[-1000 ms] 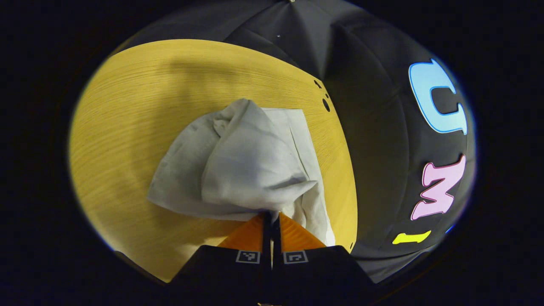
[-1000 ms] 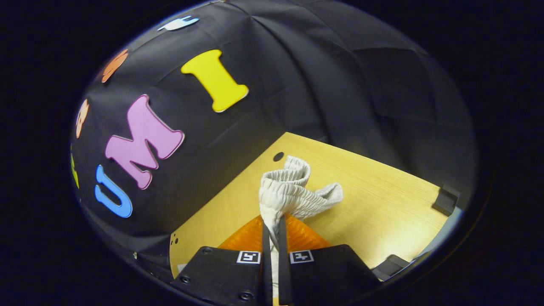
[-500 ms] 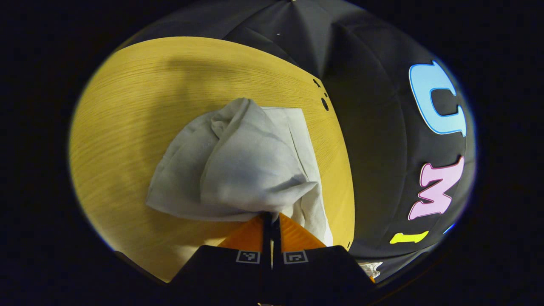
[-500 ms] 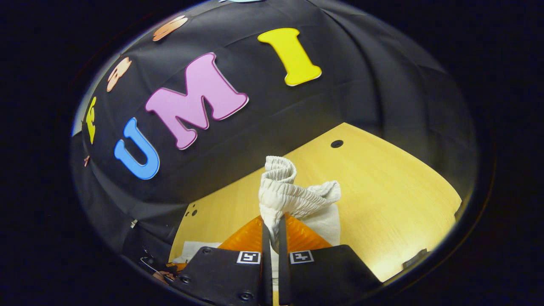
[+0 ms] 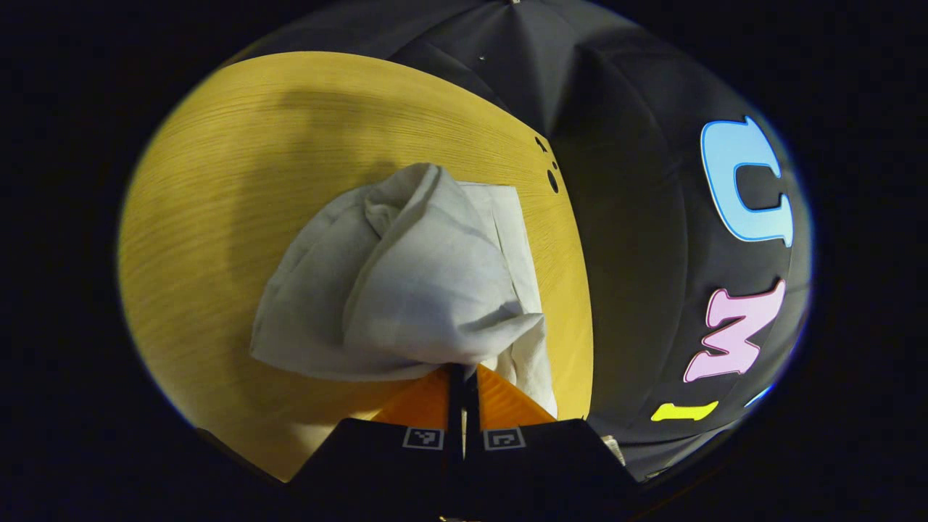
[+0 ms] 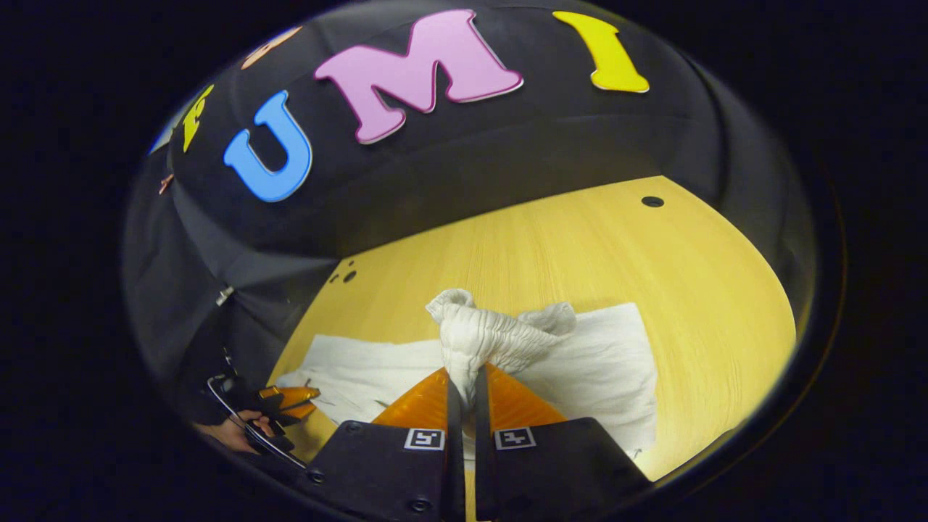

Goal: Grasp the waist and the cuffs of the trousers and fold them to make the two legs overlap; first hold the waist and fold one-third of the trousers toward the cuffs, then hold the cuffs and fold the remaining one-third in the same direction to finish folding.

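Gripping pale fabric, the left gripper (image 5: 464, 371) has its two fingers pressed together on a bunched edge of the trousers (image 5: 406, 283), which rise from the pinch as a loose, puffed mound in the left gripper view. Beyond that mound the rest of the cloth lies flat on the table (image 5: 239, 188), with a straight edge running toward the table's far side, near three small dark holes (image 5: 549, 168) at the board's edge. The table is yellow wood with fine grain, and the booth's black cloth wall (image 5: 638, 239) stands just past it on the right of this view. In the right gripper view, the right gripper (image 6: 464, 377) is clamped on the gathered, ribbed waist (image 6: 482, 337), both fingers closed on it so that a crumpled knot of elastic stands up between and above them. Behind the waist, the trousers (image 6: 609, 362) spread flat across the table (image 6: 580, 246) to either side, one part reaching left and one broader part reaching right. At the lower left of the same view, farther off, a hand (image 6: 232, 433) holds the other gripper, which sits at the left end of the cloth; from this angle one cannot tell how its fingers stand. A single dark hole (image 6: 652, 201) marks the table's far right part.
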Available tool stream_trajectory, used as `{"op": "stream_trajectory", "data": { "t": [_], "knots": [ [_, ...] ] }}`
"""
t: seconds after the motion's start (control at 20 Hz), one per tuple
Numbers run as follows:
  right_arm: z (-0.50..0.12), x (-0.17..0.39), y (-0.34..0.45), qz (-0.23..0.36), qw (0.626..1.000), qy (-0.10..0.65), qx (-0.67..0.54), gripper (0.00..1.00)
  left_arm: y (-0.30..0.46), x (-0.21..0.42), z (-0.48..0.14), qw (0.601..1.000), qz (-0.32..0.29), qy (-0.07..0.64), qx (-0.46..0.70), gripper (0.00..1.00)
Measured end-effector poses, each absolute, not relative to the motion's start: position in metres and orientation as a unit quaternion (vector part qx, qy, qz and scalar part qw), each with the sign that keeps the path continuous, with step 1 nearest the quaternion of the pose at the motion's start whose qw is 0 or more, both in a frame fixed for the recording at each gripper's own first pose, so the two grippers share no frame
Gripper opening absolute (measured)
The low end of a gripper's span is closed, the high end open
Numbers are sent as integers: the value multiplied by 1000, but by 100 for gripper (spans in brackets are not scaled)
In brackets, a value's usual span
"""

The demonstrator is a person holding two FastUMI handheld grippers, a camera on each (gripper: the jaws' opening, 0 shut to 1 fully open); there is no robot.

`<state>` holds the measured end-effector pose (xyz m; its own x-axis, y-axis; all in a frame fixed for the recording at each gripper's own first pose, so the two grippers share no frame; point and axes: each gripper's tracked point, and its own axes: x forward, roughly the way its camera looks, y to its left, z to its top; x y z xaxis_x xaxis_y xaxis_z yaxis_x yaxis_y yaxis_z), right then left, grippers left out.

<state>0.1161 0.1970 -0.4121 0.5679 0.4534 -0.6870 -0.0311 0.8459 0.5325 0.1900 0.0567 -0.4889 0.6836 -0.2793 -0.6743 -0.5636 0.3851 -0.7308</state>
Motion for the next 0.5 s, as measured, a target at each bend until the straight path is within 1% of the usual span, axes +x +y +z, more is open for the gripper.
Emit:
{"op": "stream_trajectory", "data": {
  "t": [0.1, 0.15, 0.2, 0.3, 0.35, 0.4, 0.45, 0.5],
  "knots": [
    [-426, 105, 219, 154, 844, 465, 217, 10, 57, 190, -489, 736, 96, 385, -548, 6],
    [-429, 99, 229, 163, 838, 475, 215, 7, 58, 190, -489, 735, 95, 384, -550, 6],
    [-431, 92, 239, 171, 832, 483, 212, 17, 57, 190, -489, 734, 95, 383, -553, 5],
    [-431, 82, 260, 187, 818, 498, 220, 29, 58, 190, -489, 730, 93, 381, -560, 5],
    [-430, 77, 273, 193, 811, 503, 231, 27, 59, 190, -489, 728, 92, 380, -564, 6],
    [-426, 73, 284, 201, 801, 507, 246, 41, 58, 190, -489, 726, 92, 379, -567, 6],
    [-424, 68, 294, 211, 792, 513, 256, 39, 59, 190, -489, 724, 92, 377, -570, 5],
    [-423, 60, 303, 221, 784, 520, 257, 52, 58, 190, -489, 722, 93, 376, -574, 5]
  ]
}}
